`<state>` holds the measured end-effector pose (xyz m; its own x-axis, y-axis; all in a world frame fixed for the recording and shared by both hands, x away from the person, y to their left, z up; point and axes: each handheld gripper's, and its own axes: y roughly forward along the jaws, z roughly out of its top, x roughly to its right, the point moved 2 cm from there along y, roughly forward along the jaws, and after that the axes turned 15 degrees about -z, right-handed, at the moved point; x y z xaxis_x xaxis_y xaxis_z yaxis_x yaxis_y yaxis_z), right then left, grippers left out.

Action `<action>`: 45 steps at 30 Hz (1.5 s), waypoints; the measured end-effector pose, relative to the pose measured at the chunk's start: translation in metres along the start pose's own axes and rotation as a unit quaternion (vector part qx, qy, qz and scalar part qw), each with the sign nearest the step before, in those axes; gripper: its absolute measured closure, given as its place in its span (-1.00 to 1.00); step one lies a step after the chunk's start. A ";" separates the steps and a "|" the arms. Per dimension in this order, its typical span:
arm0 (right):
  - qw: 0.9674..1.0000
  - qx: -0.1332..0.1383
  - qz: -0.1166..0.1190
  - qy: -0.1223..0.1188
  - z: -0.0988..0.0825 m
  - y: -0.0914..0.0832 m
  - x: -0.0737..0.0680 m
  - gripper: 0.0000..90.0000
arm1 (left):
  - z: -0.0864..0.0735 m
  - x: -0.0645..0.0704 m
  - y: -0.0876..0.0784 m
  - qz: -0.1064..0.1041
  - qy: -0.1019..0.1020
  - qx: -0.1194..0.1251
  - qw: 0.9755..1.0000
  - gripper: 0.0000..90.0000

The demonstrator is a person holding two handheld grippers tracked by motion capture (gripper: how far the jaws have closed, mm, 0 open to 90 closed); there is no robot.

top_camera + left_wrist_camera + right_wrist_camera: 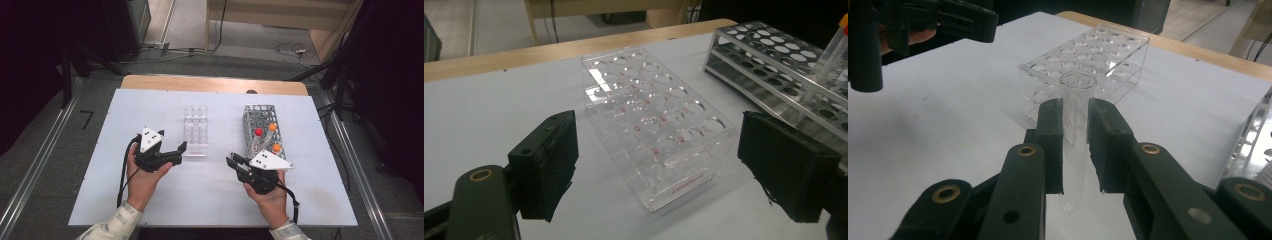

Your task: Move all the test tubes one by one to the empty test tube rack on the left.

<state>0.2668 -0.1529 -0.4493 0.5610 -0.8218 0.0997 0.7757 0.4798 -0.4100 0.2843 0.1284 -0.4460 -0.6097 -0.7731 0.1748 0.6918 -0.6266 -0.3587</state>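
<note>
My right gripper [1075, 125] is shut on a clear, uncapped test tube [1077, 85], held crosswise between its pads. In the high view the right gripper [233, 160] hovers just in front of the metal rack [250, 117], pointing toward the clear plastic rack [195, 131]. That clear rack [1098, 50] lies beyond the held tube, its holes empty. My left gripper [176, 151] is open beside the clear rack's near left corner. Its jaws [669, 155] stand wide, with the near end of the clear rack [649, 115] in front of them, untouched.
The metal rack [774, 60] holds a red-capped tube [258, 132] and two orange-capped tubes [272, 127] at its near end. The white table top [150, 200] ends in a wooden far edge [210, 83]. Stands and cables lie beyond on the floor.
</note>
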 end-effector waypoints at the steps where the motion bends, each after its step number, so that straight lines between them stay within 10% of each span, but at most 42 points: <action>1: 1.000 -0.001 -0.001 0.000 0.000 0.002 -0.001 0.65 | 0.001 0.002 0.001 -0.003 0.002 -0.001 1.000 -0.61; 11: 1.000 -0.002 -0.002 -0.003 0.007 0.020 -0.013 0.65 | 0.016 0.025 0.011 -0.052 0.014 -0.004 0.999 -0.53; 25: 1.000 0.007 -0.012 -0.002 0.010 0.030 -0.017 0.65 | 0.031 0.064 0.037 -0.137 0.028 -0.026 0.990 -0.03; 45: 1.000 0.012 -0.017 -0.003 0.009 0.031 -0.020 0.65 | 0.029 0.070 0.047 -0.168 0.022 -0.050 0.984 0.64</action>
<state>0.2817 -0.1189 -0.4558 0.5351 -0.8365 0.1183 0.8016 0.4585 -0.3837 0.2855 0.0415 -0.4239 -0.8147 -0.5180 0.2606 0.4081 -0.8315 -0.3769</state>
